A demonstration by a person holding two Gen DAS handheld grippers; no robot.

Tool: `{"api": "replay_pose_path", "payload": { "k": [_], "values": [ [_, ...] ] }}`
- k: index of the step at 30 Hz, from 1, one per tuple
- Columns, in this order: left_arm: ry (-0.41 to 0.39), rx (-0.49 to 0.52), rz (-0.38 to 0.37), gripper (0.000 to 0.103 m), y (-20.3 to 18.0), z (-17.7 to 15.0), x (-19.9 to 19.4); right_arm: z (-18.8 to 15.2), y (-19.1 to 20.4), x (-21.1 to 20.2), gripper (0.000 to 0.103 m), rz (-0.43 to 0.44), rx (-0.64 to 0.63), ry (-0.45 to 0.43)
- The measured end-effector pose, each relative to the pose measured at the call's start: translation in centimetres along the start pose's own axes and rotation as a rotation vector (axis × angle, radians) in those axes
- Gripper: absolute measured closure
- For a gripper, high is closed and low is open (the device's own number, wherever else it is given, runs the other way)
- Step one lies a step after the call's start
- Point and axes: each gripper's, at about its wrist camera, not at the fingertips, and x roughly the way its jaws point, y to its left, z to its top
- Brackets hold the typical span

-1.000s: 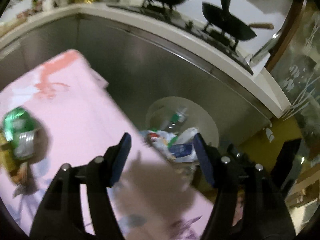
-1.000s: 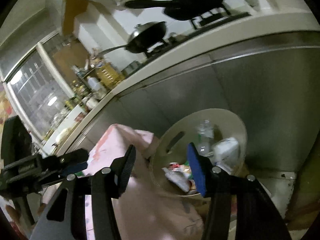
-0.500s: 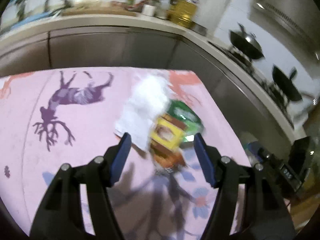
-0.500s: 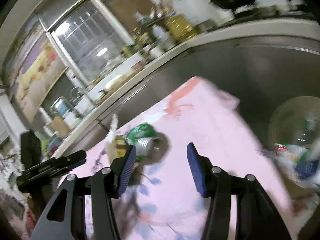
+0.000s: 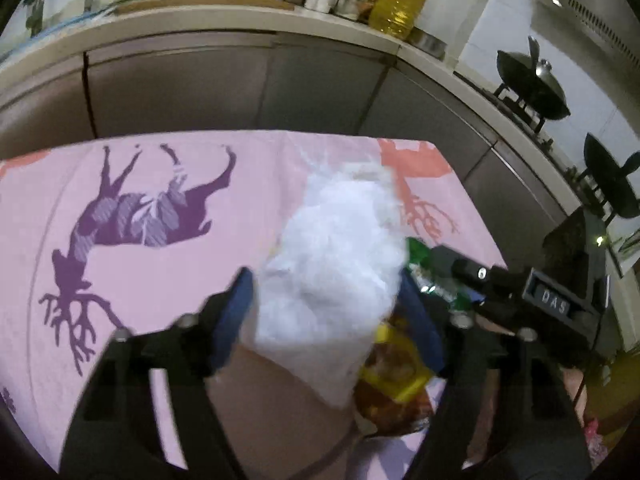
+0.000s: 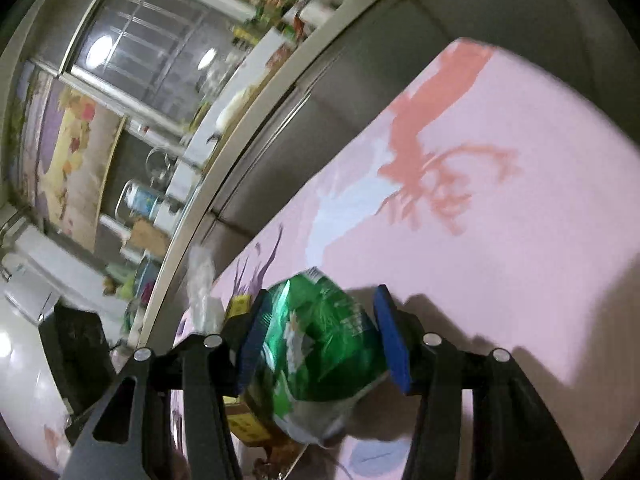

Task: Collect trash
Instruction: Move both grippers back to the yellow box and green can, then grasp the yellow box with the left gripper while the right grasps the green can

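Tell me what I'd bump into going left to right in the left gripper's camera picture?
Purple deer print on the pink cloth → white crumpled plastic bag, sitting between the left gripper's fingers → green wrapper → the right gripper → black wok on the stove.

1. The white plastic bag (image 5: 336, 264) fills the gap between the left gripper's (image 5: 326, 312) jaws; nothing else could pass there.
2. The green snack bag (image 6: 320, 344) fills the gap between the right gripper's (image 6: 320, 336) jaws.
3. A yellow packet (image 5: 394, 372) lies just right of the white bag, crowding that side.
4. The pink tabletop (image 5: 168, 280) lies bare to the left, over the purple deer print.
5. Grey cabinet fronts (image 5: 224, 88) wall off the tabletop's far edge.
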Motion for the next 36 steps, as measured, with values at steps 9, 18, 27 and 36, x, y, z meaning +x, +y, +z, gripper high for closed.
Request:
{"api": "replay_pose_path", "payload": {
  "k": [9,18,27,36],
  "values": [
    [-0.069,-0.214,0.066,0.049,10.6,-5.4,-6.8,-8.2,5.0,1.2,0.054,0.141,-0.047,0.140],
    [-0.077,-0.402,0.150,0.049,18.0,-10.6,-12.3,-11.4,8.1,-0.3,0.054,0.070,-0.137,0.108],
    [-0.031,-0.306,0.042,0.041,14.5,-9.1,-10.3,-10.7,7.1,0.8,0.054,0.038,-0.055,0.091],
    [0.053,-0.374,-0.181,0.039,14.7,-8.4,-6.2,-10.3,5.5,2.2,0.061,0.049,0.002,0.118]
  ]
}}
